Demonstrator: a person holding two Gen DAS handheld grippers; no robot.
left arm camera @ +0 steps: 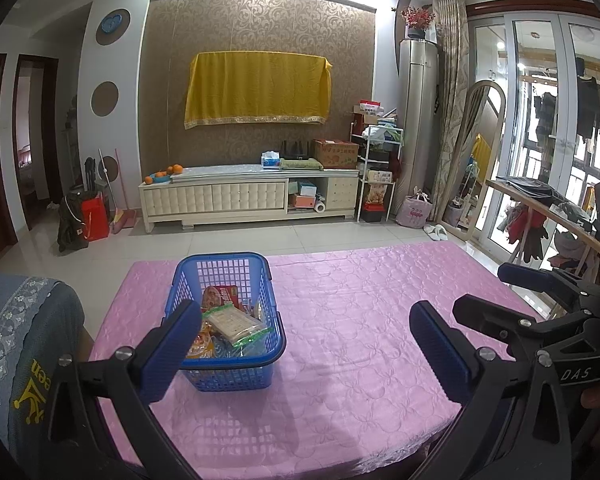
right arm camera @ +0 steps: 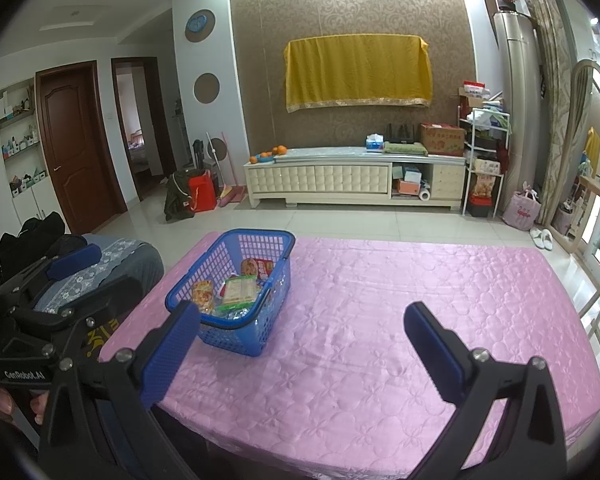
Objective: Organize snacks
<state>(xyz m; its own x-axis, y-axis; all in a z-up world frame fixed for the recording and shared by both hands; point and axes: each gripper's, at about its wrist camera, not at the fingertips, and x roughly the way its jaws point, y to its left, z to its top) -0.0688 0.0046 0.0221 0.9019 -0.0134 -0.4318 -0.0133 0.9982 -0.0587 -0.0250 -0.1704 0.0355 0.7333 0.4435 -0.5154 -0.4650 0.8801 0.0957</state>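
Note:
A blue plastic basket stands on the left part of the pink-covered table. It holds several snack packets, with a clear green-edged packet on top. My left gripper is open and empty, held back from the table's near edge; its left finger overlaps the basket's near corner in view. In the right wrist view the basket sits ahead to the left with the green packet inside. My right gripper is open and empty above the near table edge. Each gripper shows at the side of the other's view.
A chair back with a grey floral cover stands left of the table. Beyond the table is tiled floor, a white TV cabinet and a cluttered shelf rack. A wooden rack with clothes stands to the right.

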